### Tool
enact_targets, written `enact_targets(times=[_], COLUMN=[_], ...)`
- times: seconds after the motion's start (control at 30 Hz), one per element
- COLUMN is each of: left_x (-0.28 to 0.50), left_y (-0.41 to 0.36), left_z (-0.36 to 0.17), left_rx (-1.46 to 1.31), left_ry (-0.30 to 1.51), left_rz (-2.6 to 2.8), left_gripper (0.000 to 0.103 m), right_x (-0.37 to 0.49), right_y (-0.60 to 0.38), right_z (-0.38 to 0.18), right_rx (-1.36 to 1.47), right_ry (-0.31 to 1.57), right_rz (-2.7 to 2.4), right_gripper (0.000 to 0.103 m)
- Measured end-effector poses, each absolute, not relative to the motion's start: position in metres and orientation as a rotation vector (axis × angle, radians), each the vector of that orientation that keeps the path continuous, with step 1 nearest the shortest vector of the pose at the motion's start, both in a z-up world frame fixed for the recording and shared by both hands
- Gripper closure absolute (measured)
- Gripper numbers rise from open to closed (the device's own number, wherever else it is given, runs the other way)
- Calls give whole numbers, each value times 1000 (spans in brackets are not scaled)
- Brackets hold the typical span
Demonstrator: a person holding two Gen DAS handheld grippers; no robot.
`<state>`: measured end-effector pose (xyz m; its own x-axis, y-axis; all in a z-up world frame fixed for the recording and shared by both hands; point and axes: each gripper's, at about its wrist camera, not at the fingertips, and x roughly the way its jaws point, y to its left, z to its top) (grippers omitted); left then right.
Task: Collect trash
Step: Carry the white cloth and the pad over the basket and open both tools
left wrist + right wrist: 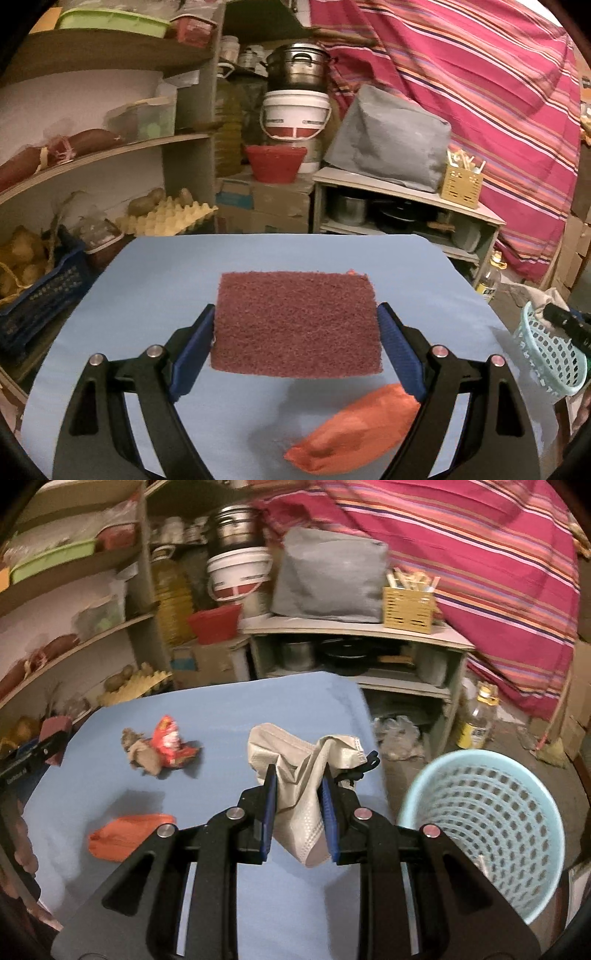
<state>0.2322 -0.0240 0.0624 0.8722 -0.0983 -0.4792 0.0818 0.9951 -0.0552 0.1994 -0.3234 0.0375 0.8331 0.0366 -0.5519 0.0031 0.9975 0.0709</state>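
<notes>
A counter [280, 904] covered in smooth pale blue sheeting stands in a crowded storeroom. To its left run curved shelves [110, 147] with an egg tray [166, 218], potatoes and plastic tubs. Straight behind are a steel pot [297, 66] stacked on a white bucket [295, 114] and a red tub [275, 162]. A low cabinet [406, 192] carries a grey fabric-covered box and a yellow slotted holder. A pink striped cloth [480, 92] hangs across the right side of the room.

The left tongs [297, 345] stand wide, their blue pads pressed on both short edges of a coarse, fibrous maroon scouring pad [297, 325], a flat rectangle held clear above the counter. Below it on the blue sheet lies a soft, pillow-shaped orange pouch [354, 432].

The right tongs [299, 812] are nearly closed, pinching a crumpled, pale grey face mask [299, 771] of woven, dimpled fabric; its dark ear loop dangles at the right. The mask hangs above the counter's right edge, just beside a light blue plastic basket [487, 830] with a perforated lattice wall, which stands beyond that edge. Farther left on the counter, a crinkled red wrapper [170, 746] lies touching a wad of brown paper [142, 753].
</notes>
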Motion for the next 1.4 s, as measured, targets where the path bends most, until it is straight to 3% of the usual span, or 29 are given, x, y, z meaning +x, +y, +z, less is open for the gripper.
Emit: enact_targets(times=[0.7,0.97,1.4], left_x=[220,213,214], left_y=[-137,-209,-341], left_z=[74,84,54], left_rx=[13,54,122], left_ry=[483,463,513], left_rz=[-238,-346,-535], left_gripper=[19,19,19], right_x=[151,142,121], right_y=[-447,-480,-540], right_z=[42,40,19], right_rx=[169,194,296], right_ry=[560,564,593], right_rz=[-167,-207,-285], right_gripper=[80,80,80])
